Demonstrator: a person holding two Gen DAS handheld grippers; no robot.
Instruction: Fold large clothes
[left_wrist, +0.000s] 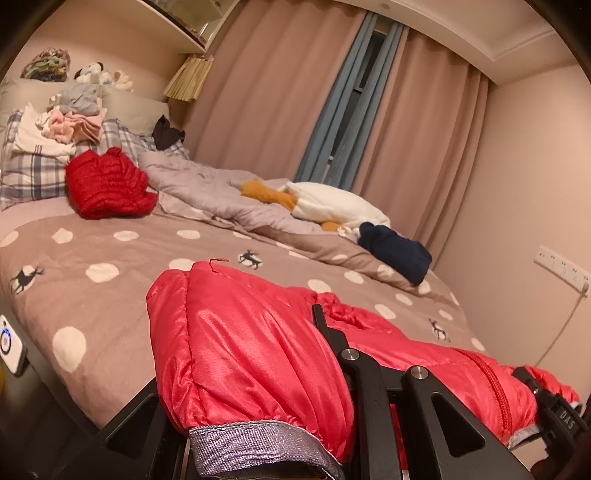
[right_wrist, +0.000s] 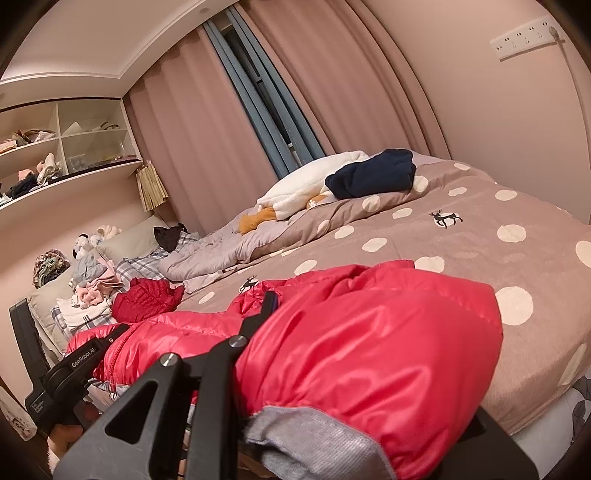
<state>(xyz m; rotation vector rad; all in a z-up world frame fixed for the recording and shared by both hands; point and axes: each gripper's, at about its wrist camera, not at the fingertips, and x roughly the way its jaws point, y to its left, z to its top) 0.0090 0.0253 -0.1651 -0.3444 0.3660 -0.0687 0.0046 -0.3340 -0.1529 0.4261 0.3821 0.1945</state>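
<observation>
While the jacket (left_wrist: 258, 350) lies at the bed's (left_wrist: 110, 295) near edge, I have my left gripper (left_wrist: 325, 332) clamped on its left sleeve and my right gripper (right_wrist: 266, 306) clamped on its right sleeve; a folded red garment (left_wrist: 107, 184) sits farther up the bed.

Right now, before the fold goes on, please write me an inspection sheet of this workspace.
Surface: bed with a dotted brown cover, rumpled on the far side.
Job's things: red padded jacket at the near edge, grey cuffs towards the cameras.
Clutter: second red jacket, navy garment, white plush toy, clothes pile on the pillows.
Grippers: left gripper and right gripper each shut on the red padded jacket.
Cables: one cable hangs from the wall socket strip.
Surroundings: closed curtains, wall shelves.
</observation>
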